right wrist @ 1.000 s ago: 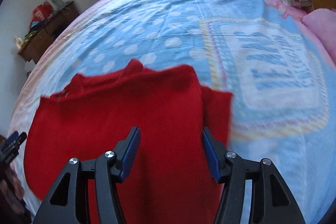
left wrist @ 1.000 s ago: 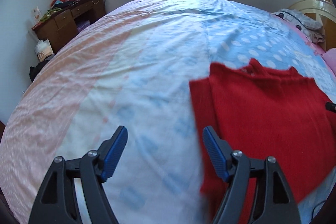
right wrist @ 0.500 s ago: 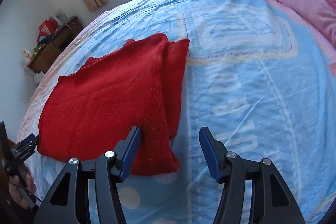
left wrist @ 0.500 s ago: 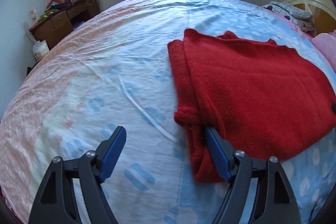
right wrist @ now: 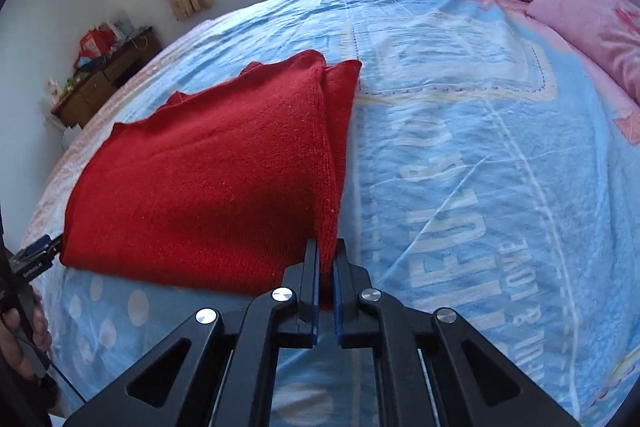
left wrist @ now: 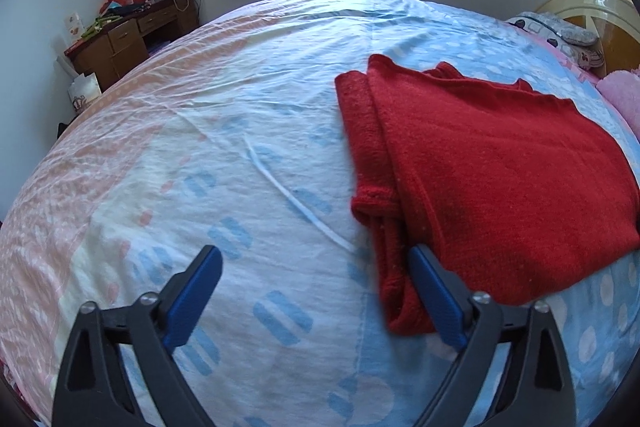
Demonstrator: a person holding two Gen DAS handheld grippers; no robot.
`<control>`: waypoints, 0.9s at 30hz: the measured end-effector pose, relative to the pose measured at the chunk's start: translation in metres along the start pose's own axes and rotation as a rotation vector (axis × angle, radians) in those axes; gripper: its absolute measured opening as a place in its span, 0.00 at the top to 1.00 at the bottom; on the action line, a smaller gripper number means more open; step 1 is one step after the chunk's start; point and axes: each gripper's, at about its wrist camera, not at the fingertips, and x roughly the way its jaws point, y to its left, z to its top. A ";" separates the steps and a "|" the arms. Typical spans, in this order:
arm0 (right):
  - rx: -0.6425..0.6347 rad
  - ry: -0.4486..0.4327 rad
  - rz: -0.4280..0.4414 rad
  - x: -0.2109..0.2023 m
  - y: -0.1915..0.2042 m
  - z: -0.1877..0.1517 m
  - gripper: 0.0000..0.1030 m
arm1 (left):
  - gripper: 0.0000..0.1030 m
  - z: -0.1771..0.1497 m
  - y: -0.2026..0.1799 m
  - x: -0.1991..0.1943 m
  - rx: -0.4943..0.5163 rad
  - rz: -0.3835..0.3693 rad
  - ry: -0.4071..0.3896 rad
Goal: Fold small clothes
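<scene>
Right gripper [right wrist: 327, 259], angled down, jaws just closed, pinching the near corner of the red sweater [right wrist: 224, 179] lying on the bed [right wrist: 500, 167]. Left gripper [left wrist: 316, 267], jaws just widened, spread over the sweater's bunched edge, gripping nothing.

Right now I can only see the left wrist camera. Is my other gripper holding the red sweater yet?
Observer: Yes. The right gripper is shut on the red sweater. Its jaws have just been closing, and the sweater's near corner is pinched between them.
Operator: Is the sweater tidy on that side?
Observer: Mostly flat, but a folded layer sticks out from under the top layer along that edge.
Operator: What's on the bed past that edge?
Observer: Big white letters printed on the blue bedspread, with no other clothes there.
</scene>
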 end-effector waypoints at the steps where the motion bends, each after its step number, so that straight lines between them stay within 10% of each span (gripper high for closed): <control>1: -0.021 0.013 -0.007 0.000 0.004 0.002 0.95 | 0.04 0.001 0.001 0.000 -0.008 -0.007 0.004; 4: -0.046 0.020 -0.030 -0.004 0.011 0.006 0.89 | 0.04 0.003 0.006 -0.003 -0.024 -0.023 0.012; 7: -0.037 -0.013 -0.086 -0.015 0.015 0.008 0.57 | 0.05 0.004 0.014 -0.013 -0.026 -0.019 -0.013; 14: -0.106 -0.140 -0.009 -0.037 0.058 0.017 0.56 | 0.04 0.009 0.012 -0.007 -0.048 -0.032 -0.004; 27: -0.070 -0.036 0.028 0.017 0.058 0.022 0.56 | 0.03 0.005 0.039 0.000 -0.060 -0.039 -0.001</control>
